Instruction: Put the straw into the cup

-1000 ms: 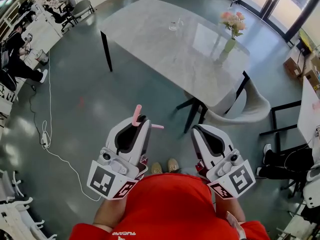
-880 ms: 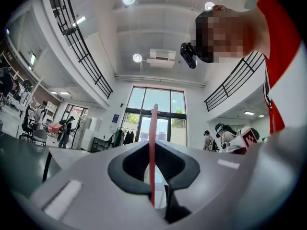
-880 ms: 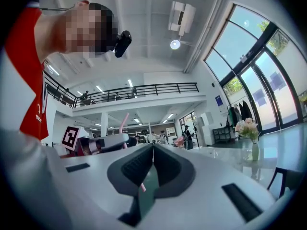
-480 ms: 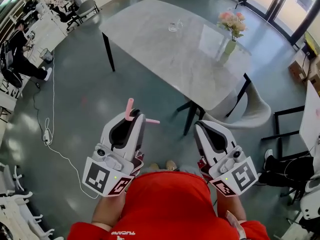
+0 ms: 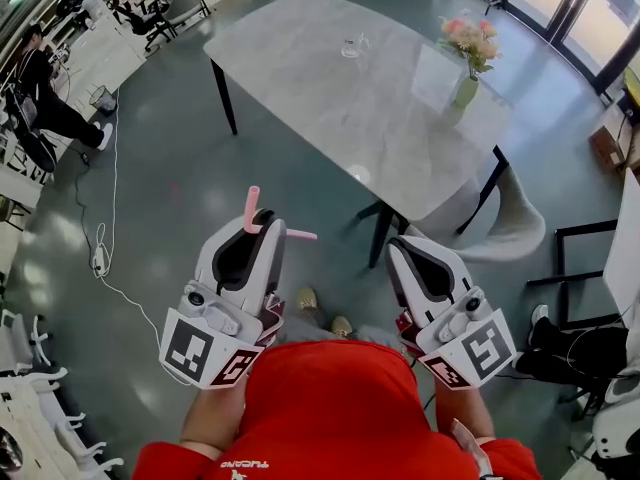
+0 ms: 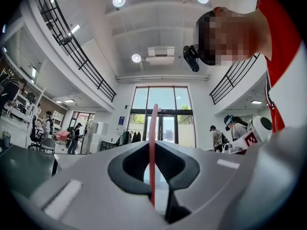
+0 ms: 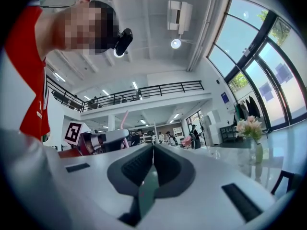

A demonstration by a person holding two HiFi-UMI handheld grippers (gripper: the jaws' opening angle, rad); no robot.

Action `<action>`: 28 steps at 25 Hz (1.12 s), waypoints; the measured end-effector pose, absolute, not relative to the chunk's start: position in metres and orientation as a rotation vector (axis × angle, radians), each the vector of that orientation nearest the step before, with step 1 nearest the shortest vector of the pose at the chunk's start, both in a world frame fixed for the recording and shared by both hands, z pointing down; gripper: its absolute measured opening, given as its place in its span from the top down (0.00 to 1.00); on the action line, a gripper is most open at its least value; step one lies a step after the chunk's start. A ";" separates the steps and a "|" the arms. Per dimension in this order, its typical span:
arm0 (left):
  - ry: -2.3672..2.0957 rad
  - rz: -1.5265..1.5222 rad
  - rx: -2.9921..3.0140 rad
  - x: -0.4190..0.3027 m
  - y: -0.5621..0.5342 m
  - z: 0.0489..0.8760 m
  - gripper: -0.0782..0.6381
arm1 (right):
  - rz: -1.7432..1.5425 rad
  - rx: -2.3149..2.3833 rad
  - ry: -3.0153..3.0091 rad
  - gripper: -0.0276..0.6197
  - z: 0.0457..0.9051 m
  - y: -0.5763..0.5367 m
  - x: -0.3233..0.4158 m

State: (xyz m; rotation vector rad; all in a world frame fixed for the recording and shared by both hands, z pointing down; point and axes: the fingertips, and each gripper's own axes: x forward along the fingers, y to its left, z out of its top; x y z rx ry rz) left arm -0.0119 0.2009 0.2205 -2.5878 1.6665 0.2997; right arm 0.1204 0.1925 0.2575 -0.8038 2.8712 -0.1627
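A clear glass cup [image 5: 350,46] stands far off, near the far edge of the grey marble table [image 5: 330,78]. My left gripper [image 5: 262,230] is held close to the person's body, above the floor, and is shut on a pink bent straw [image 5: 250,208]. The left gripper view shows the straw [image 6: 152,143] running upright between the closed jaws. My right gripper [image 5: 400,251] hangs beside it, shut with nothing in it, as the right gripper view [image 7: 152,151] shows. The straw [image 7: 123,121] also appears there.
A vase of pink flowers [image 5: 468,66] stands at the table's right end. A white chair [image 5: 500,223] sits under the near right corner. A cable [image 5: 100,258] lies on the floor to the left. Desks and seated people are at the far left.
The table has drawn slightly nearer and shifted in view as the person walks. Both grippers keep their pose, the left still holding the straw.
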 end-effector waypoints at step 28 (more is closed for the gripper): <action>1.597 0.383 -2.683 -0.096 0.041 0.232 0.84 | -0.131 -0.951 2.894 0.95 0.273 0.051 0.037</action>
